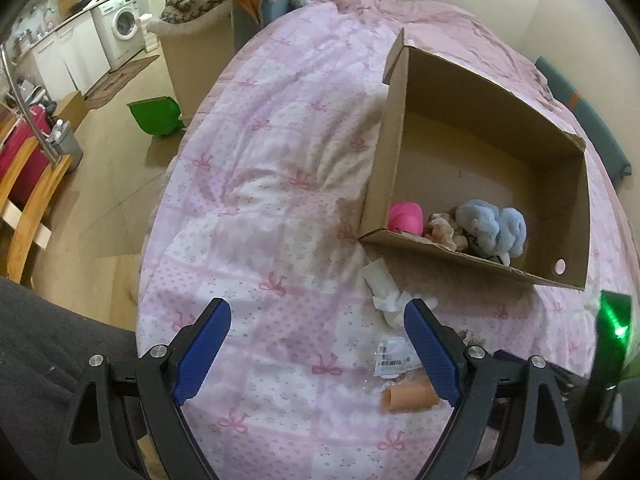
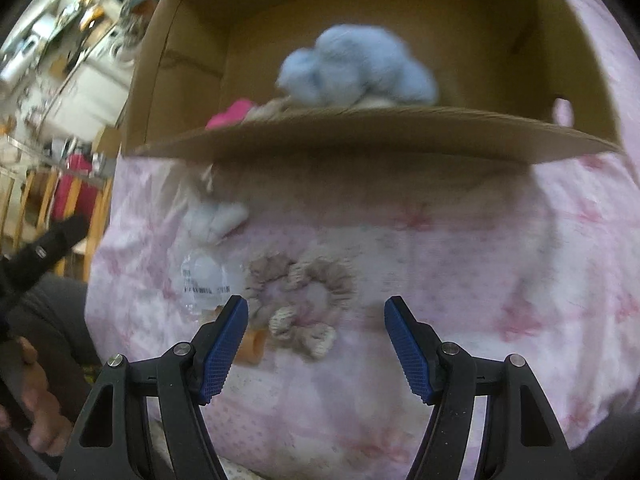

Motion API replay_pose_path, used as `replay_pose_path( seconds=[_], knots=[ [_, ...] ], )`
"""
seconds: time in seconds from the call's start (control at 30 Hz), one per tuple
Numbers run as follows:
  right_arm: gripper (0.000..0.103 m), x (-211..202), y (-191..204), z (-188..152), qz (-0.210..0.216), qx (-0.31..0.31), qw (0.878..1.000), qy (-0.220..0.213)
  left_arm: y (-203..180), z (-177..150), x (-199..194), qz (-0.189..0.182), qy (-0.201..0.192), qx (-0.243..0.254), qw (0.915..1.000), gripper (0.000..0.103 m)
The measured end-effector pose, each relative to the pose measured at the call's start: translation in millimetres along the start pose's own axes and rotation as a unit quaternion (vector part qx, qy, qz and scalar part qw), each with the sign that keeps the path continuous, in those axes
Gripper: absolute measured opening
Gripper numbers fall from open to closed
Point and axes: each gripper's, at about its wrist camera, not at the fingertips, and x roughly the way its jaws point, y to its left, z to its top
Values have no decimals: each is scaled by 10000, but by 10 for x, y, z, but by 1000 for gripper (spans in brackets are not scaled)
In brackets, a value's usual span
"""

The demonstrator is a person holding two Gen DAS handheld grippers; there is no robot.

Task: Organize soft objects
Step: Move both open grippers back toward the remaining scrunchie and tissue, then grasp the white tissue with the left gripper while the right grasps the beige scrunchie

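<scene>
Presently, both sets of jaws are spread wide with nothing held between them. The left gripper (image 1: 318, 346) hangs over the pink bow-print quilt (image 1: 256, 184) of the bed; bare quilt is seen between its blue pads. At 3 o'clock from the right-hand pad a clear packet with a printed label (image 1: 390, 356) is noted, with a tan tube-shaped piece (image 1: 410, 397) just below it at 4 o'clock. Crumpled white tissue (image 1: 386, 294) lies at 1 o'clock, just beside the near wall of the cardboard box (image 1: 452, 258).

The right gripper (image 2: 316, 338) hangs over a beige ruffled scrunchie (image 2: 306, 298), which lies on the quilt between the jaws and slightly beyond them, untouched. This view is motion-blurred. The labelled packet is seen at 10 o'clock, the tissue farther out at 11 o'clock.

Inside the box, against its near wall, a fluffy light-blue item (image 1: 494, 226), a small beige-pink bundle (image 1: 442, 229) and a bright pink item (image 1: 406, 218) are recorded. Beyond the bed, at 10 o'clock, a green bin (image 1: 154, 116) stands on the floor.
</scene>
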Motion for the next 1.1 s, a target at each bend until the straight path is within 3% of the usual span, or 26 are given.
replay_pose_path(
  seconds=[0.1, 0.2, 0.33, 0.4, 0.57, 0.73, 0.87, 1.1],
  knots=[
    [77, 121, 81, 10, 129, -44, 9999, 62, 41, -3, 17, 11, 33, -77, 10000, 87],
    [89, 207, 138, 15, 66, -67, 9999, 58, 30, -2, 28, 74, 21, -44, 10000, 87],
    [89, 252, 273, 9, -518, -473, 9975, -47, 7, -5, 52, 114, 30, 5, 9999, 87],
    [84, 261, 270, -1, -630, -504, 9967, -50, 6, -9, 69, 109, 61, 2, 9999, 87],
    [45, 193, 137, 4, -759, -355, 9965, -66, -9, -10, 93, 110, 92, 10, 9999, 87],
    [17, 126, -41, 15, -652, -95, 9978, -56, -10, -9, 121, 104, 137, 5, 9999, 87],
    [15, -58, -103, 11, -355, 27, 9993, -145, 15, -5, 144, 36, 199, -73, 9998, 87],
    [15, -726, -136, -93, 244, 92, 9970, -730, -148, -109, 256, -259, 373, 100, 9989, 87]
  ],
)
